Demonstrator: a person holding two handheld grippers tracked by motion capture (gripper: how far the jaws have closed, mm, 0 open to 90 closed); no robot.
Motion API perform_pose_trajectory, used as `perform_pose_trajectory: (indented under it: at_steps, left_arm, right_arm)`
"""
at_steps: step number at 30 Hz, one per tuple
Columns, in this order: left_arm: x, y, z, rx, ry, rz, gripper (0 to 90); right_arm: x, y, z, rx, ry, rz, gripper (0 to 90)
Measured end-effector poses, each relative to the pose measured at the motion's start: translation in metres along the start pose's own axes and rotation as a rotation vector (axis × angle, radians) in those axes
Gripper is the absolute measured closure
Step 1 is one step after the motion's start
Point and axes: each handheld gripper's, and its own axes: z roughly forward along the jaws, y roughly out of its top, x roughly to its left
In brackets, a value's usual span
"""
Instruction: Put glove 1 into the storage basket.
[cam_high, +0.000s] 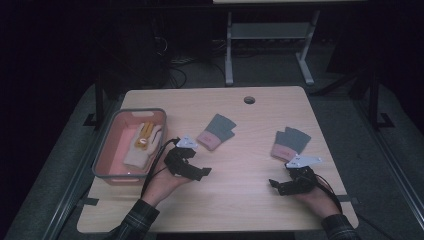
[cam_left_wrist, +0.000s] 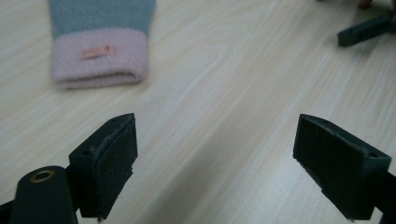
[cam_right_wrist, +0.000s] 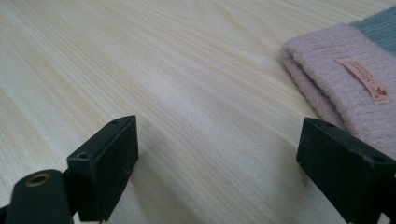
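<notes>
Two grey gloves with pink cuffs lie on the wooden table: one near the middle (cam_high: 216, 132) (cam_left_wrist: 100, 42), the other at the right (cam_high: 290, 143) (cam_right_wrist: 345, 88). My left gripper (cam_high: 202, 172) (cam_left_wrist: 215, 140) is open over bare wood, just short of the middle glove's cuff. Below the right glove my right gripper (cam_high: 274, 184) (cam_right_wrist: 217, 144) also stands open, with the pink cuff beside its right jaw. Nothing is between either pair of jaws. One jaw of the right gripper (cam_left_wrist: 366, 30) shows far off in the left gripper view.
A pink bin with a grey rim (cam_high: 102, 155) stands at the table's left edge and holds a white and yellow glove (cam_high: 142, 144). A cable hole (cam_high: 249, 100) sits near the far edge. Another table's white legs (cam_high: 229, 50) stand on the floor behind.
</notes>
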Motion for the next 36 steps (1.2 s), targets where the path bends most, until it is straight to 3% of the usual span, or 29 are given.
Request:
perform_pose_trajectory:
  at_steps: [10, 17, 20, 27, 31, 36]
  left_arm:
    - [-0.010, -0.033, 0.023, 0.048, 0.018, 0.048, 13.2]
    - [-0.013, -0.051, 0.026, 0.035, 0.028, 0.092, 13.1]
    - [-0.014, -0.055, 0.029, 0.007, 0.023, 0.099, 12.5]
    - [-0.011, -0.062, 0.029, -0.058, 0.002, 0.136, 12.6]
    - [-0.011, -0.063, 0.029, -0.056, 0.000, 0.141, 12.6]
    - [-0.010, -0.064, 0.028, -0.056, 0.008, 0.131, 12.7]
  right_arm:
    - [0.000, 0.000, 0.000, -0.002, 0.003, -0.007, 12.1]
    - [0.001, 0.000, 0.000, 0.002, 0.011, -0.010, 13.8]
    - [0.002, 0.003, -0.001, 0.024, 0.013, -0.027, 16.2]
    - [0.003, 0.013, -0.013, 0.004, 0.069, -0.025, 35.9]
    - [-0.002, 0.023, -0.020, -0.020, 0.085, -0.049, 56.5]
    - [-0.011, 0.036, -0.026, -0.040, 0.088, -0.044, 84.2]
